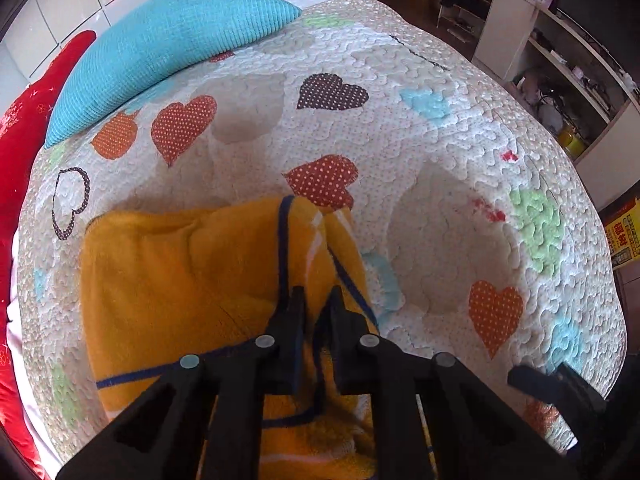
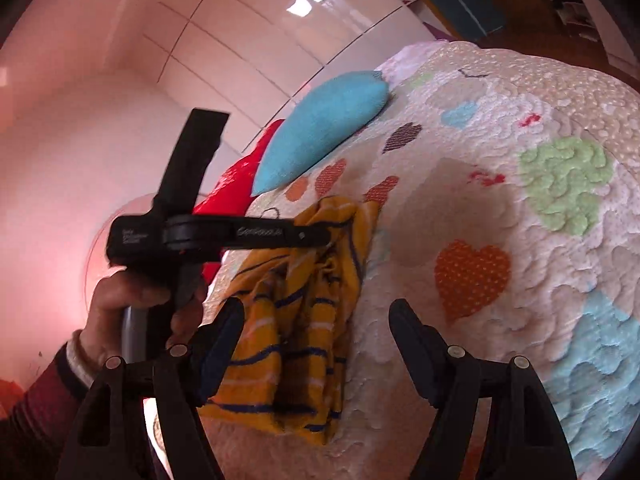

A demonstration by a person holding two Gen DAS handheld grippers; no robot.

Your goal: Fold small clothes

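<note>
A small yellow garment with navy and white stripes [image 1: 192, 280] lies on the heart-patterned quilt [image 1: 420, 140]. My left gripper [image 1: 316, 296] is shut on a fold of the garment and lifts that part a little. In the right wrist view the garment [image 2: 304, 320] hangs bunched from the left gripper [image 2: 320, 236], which a hand holds at the left. My right gripper [image 2: 316, 320] is open and empty, its left finger beside the garment's edge, its right finger over bare quilt.
A turquoise cushion [image 1: 172, 48] and a red pillow [image 1: 24, 128] lie at the head of the bed. White shelves with clutter [image 1: 560, 80] stand past the right edge of the bed. A white panelled wall [image 2: 200, 60] is behind.
</note>
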